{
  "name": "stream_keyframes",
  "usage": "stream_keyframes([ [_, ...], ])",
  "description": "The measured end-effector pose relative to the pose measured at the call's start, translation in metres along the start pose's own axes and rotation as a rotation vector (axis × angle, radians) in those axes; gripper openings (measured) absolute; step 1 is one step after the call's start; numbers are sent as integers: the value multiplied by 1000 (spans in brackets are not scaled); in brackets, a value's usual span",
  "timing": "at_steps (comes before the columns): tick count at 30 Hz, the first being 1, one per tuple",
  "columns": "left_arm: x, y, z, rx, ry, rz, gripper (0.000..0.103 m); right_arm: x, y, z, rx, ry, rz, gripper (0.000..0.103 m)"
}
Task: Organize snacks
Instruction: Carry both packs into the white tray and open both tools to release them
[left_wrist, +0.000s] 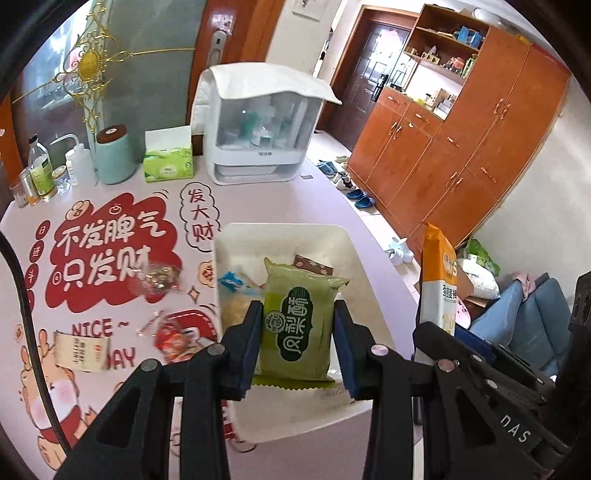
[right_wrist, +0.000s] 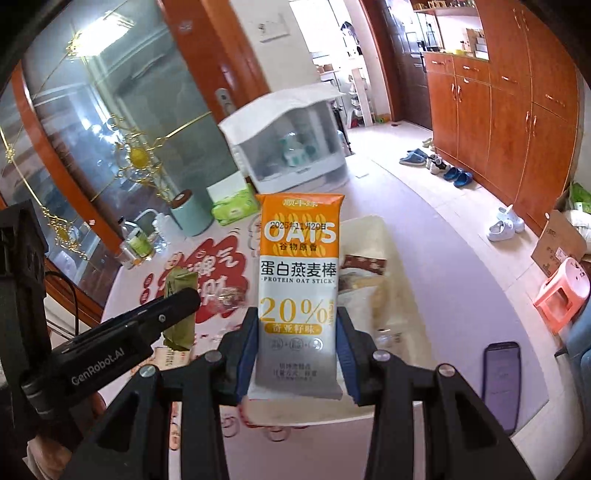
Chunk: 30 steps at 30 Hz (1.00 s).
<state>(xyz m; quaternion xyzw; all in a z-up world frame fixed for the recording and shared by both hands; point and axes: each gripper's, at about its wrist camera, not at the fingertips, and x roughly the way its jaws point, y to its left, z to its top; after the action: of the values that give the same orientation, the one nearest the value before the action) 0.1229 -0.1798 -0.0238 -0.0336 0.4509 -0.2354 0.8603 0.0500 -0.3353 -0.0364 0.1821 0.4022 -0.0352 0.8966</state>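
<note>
My left gripper (left_wrist: 298, 350) is shut on a green pastry packet (left_wrist: 298, 325), held above a white tray (left_wrist: 236, 243) that holds several wrapped snacks. My right gripper (right_wrist: 297, 358) is shut on an orange and white oat bar packet (right_wrist: 298, 280), upright, over the same white tray (right_wrist: 391, 236). In the left wrist view the oat bar packet (left_wrist: 439, 273) and the right gripper's body stand at the right. In the right wrist view the green pastry packet (right_wrist: 179, 306) shows at the left behind the other gripper. Loose snacks lie on the table: a clear-wrapped candy (left_wrist: 159, 277), a red packet (left_wrist: 173, 336) and a cream packet (left_wrist: 81, 349).
At the table's back stand a white dispenser box (left_wrist: 258, 125), a green tissue pack (left_wrist: 168, 162), a teal canister (left_wrist: 112, 153) and several bottles (left_wrist: 40, 170). A phone (right_wrist: 500, 384) lies at the table's right edge. Shoes and orange cabinets (left_wrist: 461, 147) are beyond.
</note>
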Motion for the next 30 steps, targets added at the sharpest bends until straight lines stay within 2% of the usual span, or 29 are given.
stream_keyframes([
  [5,29,-24,-2,26,32,40,36,12,-26,3,-7,24,-5,40],
  [8,46,-34,-3,53,52,88,36,23,-40,6,-2,47,-5,41],
  [15,68,-28,-2,33,95,160,38,46,-49,10,-14,79,1,41],
  [17,72,-26,-2,41,101,181,54,54,-49,12,-25,96,9,42],
  [18,72,-26,-3,46,101,196,74,57,-49,12,-27,103,13,43],
  [19,71,-25,-4,50,93,212,83,62,-48,12,-30,114,15,43],
  [23,68,-21,-6,65,70,269,88,71,-52,7,-26,136,8,45],
  [30,62,-6,-13,-9,76,258,88,76,-52,1,-32,155,6,46],
])
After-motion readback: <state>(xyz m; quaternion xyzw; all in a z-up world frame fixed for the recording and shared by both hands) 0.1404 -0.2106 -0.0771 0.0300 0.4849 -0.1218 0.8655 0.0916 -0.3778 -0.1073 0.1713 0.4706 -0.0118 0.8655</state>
